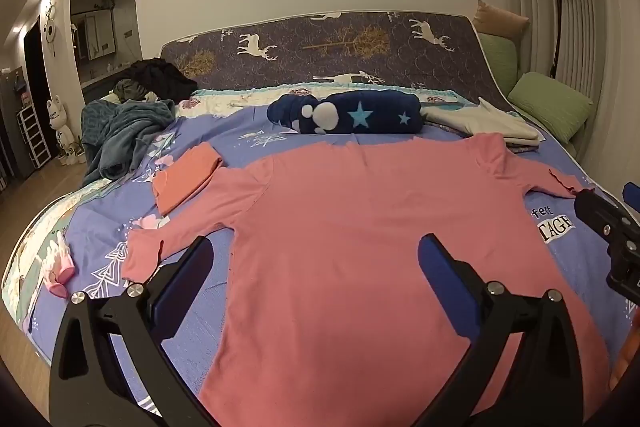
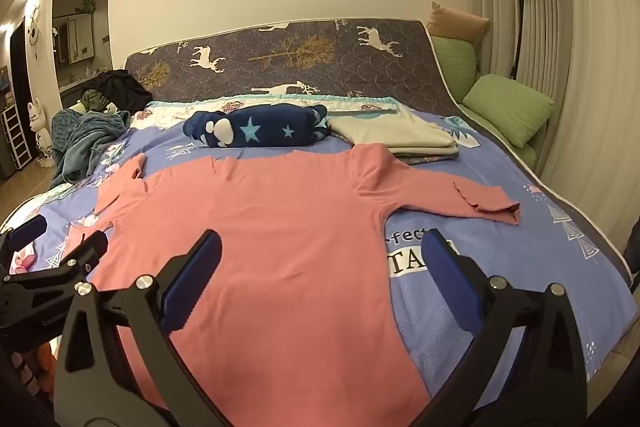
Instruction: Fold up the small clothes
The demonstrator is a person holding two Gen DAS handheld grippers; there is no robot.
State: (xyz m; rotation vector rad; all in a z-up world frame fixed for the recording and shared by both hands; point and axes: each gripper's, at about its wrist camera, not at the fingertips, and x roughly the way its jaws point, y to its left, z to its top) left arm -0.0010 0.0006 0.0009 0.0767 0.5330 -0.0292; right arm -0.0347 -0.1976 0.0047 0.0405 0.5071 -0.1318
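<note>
Lying flat and spread across the lilac printed bedsheet point(image 2: 500, 187), the pink long-sleeved cotton shirt point(image 1: 360, 227) had bare sheet along both sides, widest toward the right edge of the bed. The left gripper point(image 1: 316, 255) and right gripper point(image 2: 322, 251) both hung over it with jaws wide and nothing between them. Its near hem was cut off behind the black fingers point(image 2: 192, 267). A small folded orange cloth point(image 1: 188, 175) touched the left sleeve
</note>
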